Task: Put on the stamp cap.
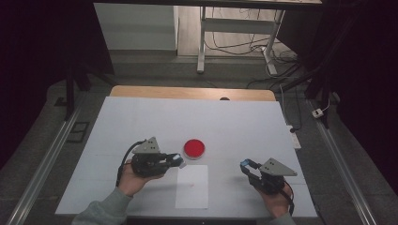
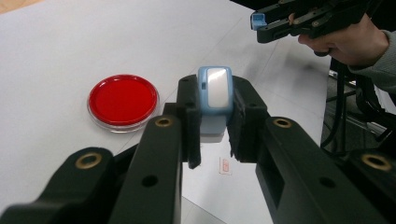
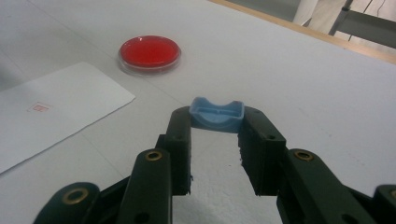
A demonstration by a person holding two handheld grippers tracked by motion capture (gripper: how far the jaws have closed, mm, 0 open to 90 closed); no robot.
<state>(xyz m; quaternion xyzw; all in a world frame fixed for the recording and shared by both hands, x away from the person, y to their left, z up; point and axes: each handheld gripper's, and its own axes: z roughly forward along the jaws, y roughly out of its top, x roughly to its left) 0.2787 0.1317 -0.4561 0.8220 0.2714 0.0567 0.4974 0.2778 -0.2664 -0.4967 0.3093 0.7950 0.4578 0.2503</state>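
Note:
My left gripper (image 1: 177,161) is shut on a light-blue stamp with a white face (image 2: 215,93), held level just left of a white paper sheet (image 1: 192,186). A small red stamp mark (image 2: 225,165) is on that sheet. A round red ink pad (image 1: 194,148) in a clear dish lies beyond the sheet, close to the left gripper's tip. My right gripper (image 1: 245,164) hovers right of the sheet, shut on a small light-blue cap (image 3: 217,114). In the left gripper view the right gripper (image 2: 259,21) appears at the top right, with a hand behind it.
A white mat (image 1: 141,122) covers the table, with a wooden edge (image 1: 187,92) at the far side. Metal rails (image 1: 42,164) run along both sides. A desk frame and floor cables (image 1: 263,47) lie beyond the table.

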